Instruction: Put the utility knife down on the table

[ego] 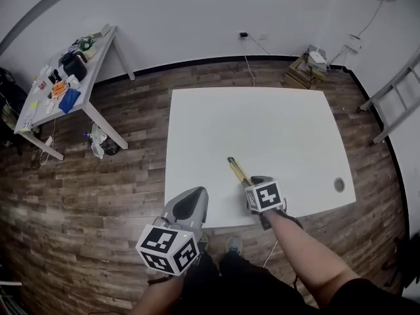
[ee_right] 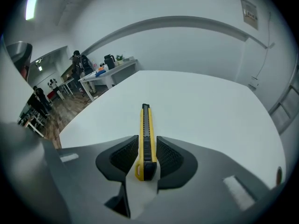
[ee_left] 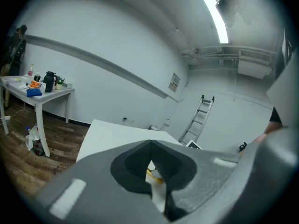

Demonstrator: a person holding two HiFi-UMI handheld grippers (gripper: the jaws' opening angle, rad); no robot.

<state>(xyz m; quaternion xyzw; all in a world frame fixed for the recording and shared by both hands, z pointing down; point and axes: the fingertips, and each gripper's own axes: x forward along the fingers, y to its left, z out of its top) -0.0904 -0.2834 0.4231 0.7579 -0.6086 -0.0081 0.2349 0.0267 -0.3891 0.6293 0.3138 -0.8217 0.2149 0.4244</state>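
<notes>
One knife [ego: 237,170], two tables [ego: 262,130] [ego: 29,113]

A cluttered side table [ego: 29,113] stands on the wood floor [ego: 98,209], with a black jug [ego: 74,64] near its far corner, what may be a white bag [ego: 97,142] beneath it, and a ladder [ego: 394,100] leaning at the right wall.

The utility knife [ee_right: 146,120] is yellow with a black strip. The desk [ego: 262,123] is plain white, the floor [ego: 98,195] brown wood-plank. The left tool [ee_left: 150,144] and right tool [ee_right: 145,143] are grey with black ribbed pads [ee_right: 124,155]. Their cubes [ego: 168,248] bear black-and-white square markers.
</notes>
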